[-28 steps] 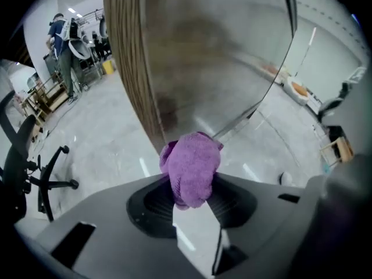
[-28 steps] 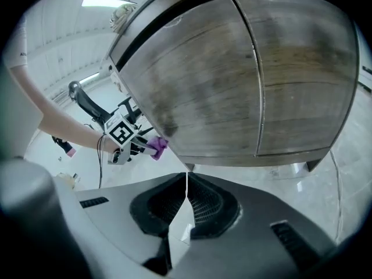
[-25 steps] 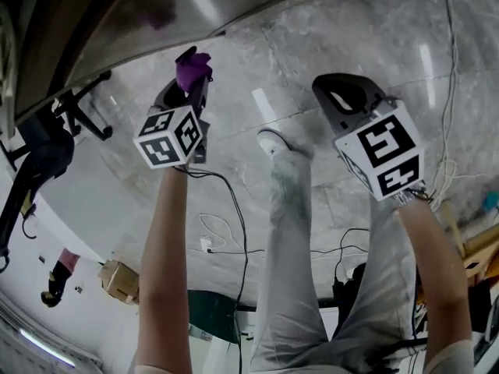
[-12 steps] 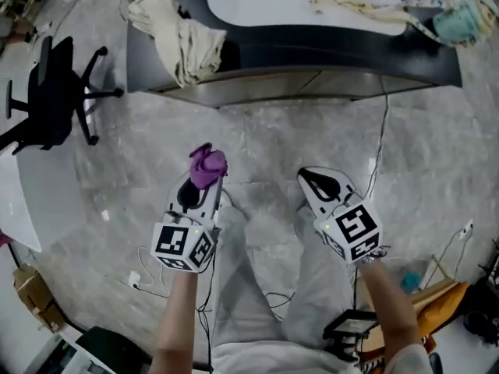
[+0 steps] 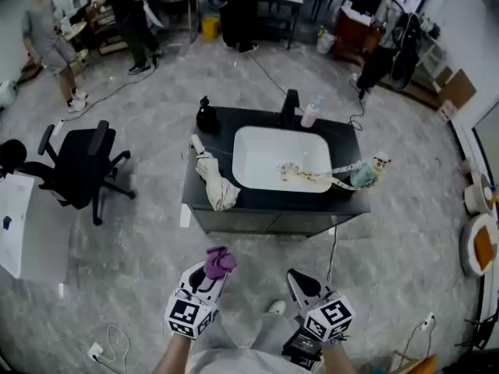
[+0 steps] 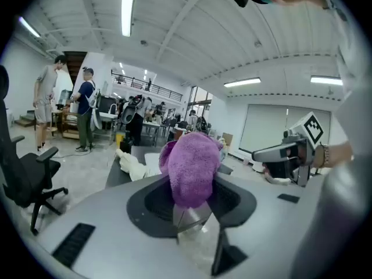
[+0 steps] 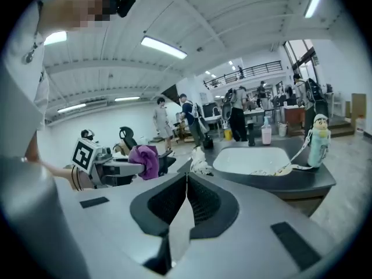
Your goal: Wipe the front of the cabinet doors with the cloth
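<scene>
A black-topped cabinet [image 5: 265, 223] with a white basin stands on the floor ahead of me, its grey door fronts facing me. My left gripper [image 5: 210, 273] is shut on a bunched purple cloth [image 5: 219, 262], held well short of the doors. In the left gripper view the cloth [image 6: 190, 167] fills the space between the jaws and hides the tips of the left gripper [image 6: 189, 207]. My right gripper [image 5: 299, 281] is shut with nothing in it, level with the left one. In the right gripper view the right gripper [image 7: 187, 180] points at the cabinet [image 7: 302, 201].
A black office chair [image 5: 82, 166] stands left of the cabinet. A white rag [image 5: 217, 185] hangs over the counter's left edge, and a tap [image 5: 290, 104] and bottles stand at its back. People [image 5: 47, 37] stand by desks beyond. Cables [image 5: 109, 341] lie on the floor.
The head view has swung up from the floor to take in the whole cabinet and room. Both grippers now sit low in the frame; the left stays shut on the purple cloth.
</scene>
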